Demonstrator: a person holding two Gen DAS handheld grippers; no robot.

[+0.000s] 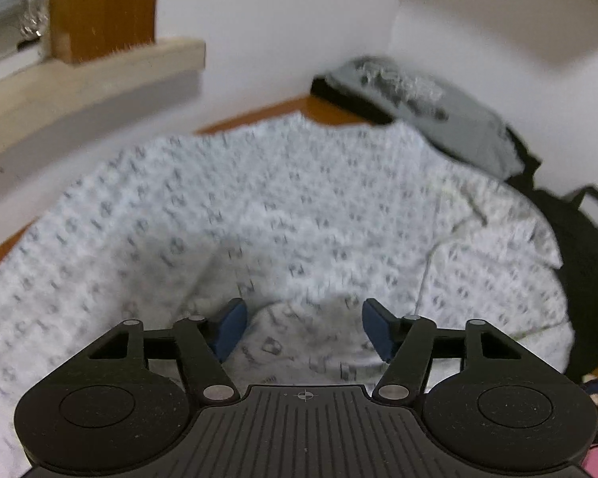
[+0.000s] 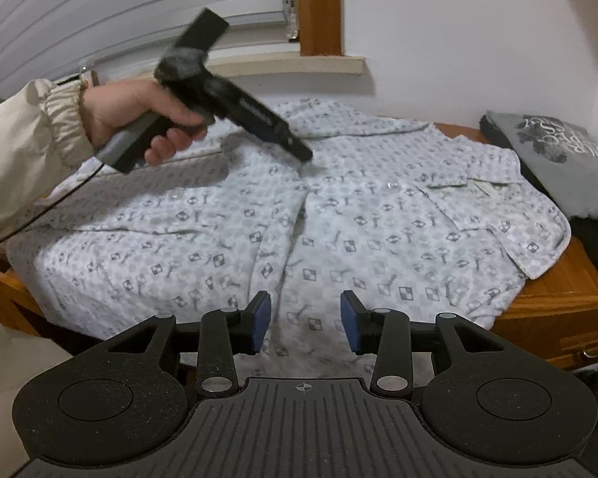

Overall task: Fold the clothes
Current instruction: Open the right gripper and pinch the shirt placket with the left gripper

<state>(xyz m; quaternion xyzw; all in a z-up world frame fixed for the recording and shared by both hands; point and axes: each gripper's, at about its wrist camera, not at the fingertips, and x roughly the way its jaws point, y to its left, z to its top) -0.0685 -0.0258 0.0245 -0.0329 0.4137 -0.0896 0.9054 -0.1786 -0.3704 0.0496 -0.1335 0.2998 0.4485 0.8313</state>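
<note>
Broadly, a pale patterned shirt [image 2: 339,215] lies spread and buttoned, collar away; left gripper [image 1: 303,328] and right gripper [image 2: 305,322] gape, holding nothing.

White shirt [image 2: 339,215], grey checked-diamond print; grey folded tee [image 2: 558,151], dark, seemingly leafy graphic; orange-brown table [image 2: 558,279].

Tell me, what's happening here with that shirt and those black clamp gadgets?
A person is folding laundry with a hand-held two-finger gripper in each hand. A patterned button-up shirt lies spread face up on a wooden dresser, not yet folded. The left gripper, held in a hand, hovers by the collar with its jaws open. The right gripper waits open over the hem. A grey printed T-shirt lies folded alongside.
</note>
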